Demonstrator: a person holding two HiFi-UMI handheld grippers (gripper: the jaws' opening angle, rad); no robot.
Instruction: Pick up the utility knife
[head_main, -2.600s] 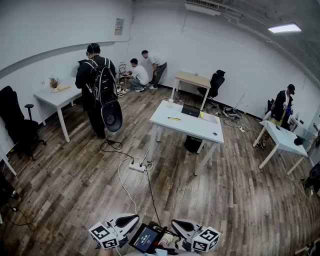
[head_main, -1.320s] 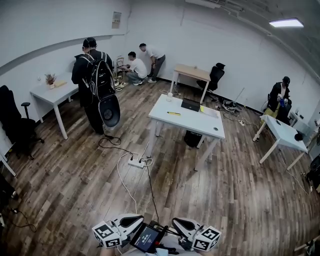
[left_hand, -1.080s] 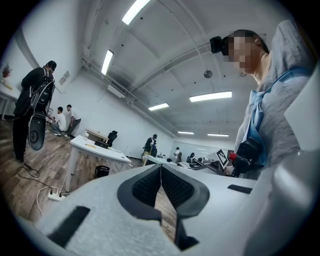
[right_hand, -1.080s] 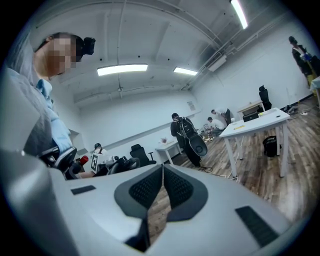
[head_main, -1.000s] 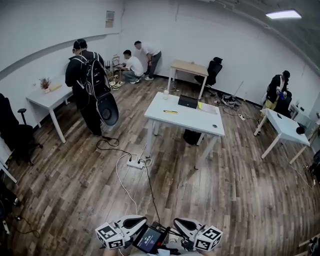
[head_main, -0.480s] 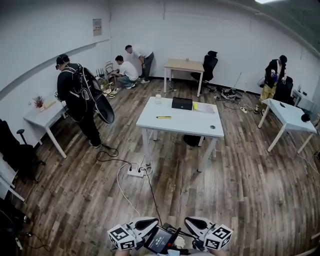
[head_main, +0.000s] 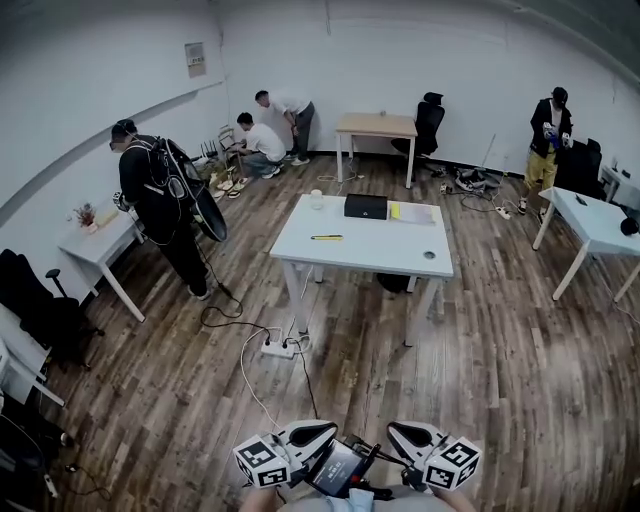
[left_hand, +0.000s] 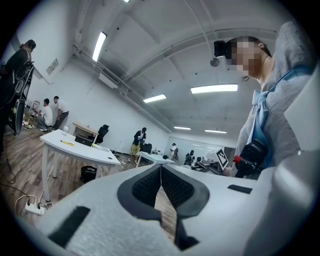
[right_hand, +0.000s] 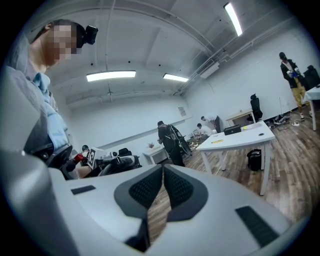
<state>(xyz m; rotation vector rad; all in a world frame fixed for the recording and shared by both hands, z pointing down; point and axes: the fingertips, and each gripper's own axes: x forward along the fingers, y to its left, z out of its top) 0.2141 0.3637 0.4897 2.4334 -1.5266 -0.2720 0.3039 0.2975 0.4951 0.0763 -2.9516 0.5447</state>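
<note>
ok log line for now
left gripper: shut, empty | right gripper: shut, empty | utility knife: on white table, untouched

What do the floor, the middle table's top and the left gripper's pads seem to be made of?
Floor: brown planks with visible grain and a slight sheen; wood or wood-look laminate.
Table top: smooth matte white, probably laminated board.
Pads on the left gripper: dark, with a fine grid texture, likely rubber.

Open office-type workroom, white walls (head_main: 450, 50), wood-plank floor (head_main: 480, 360), white table (head_main: 370, 252) at centre, wooden table (head_main: 377, 124) by far wall, black office chair (head_main: 430, 112), floor power strip (head_main: 277, 349) with cables, ceiling strip lights (left_hand: 215, 89).
</note>
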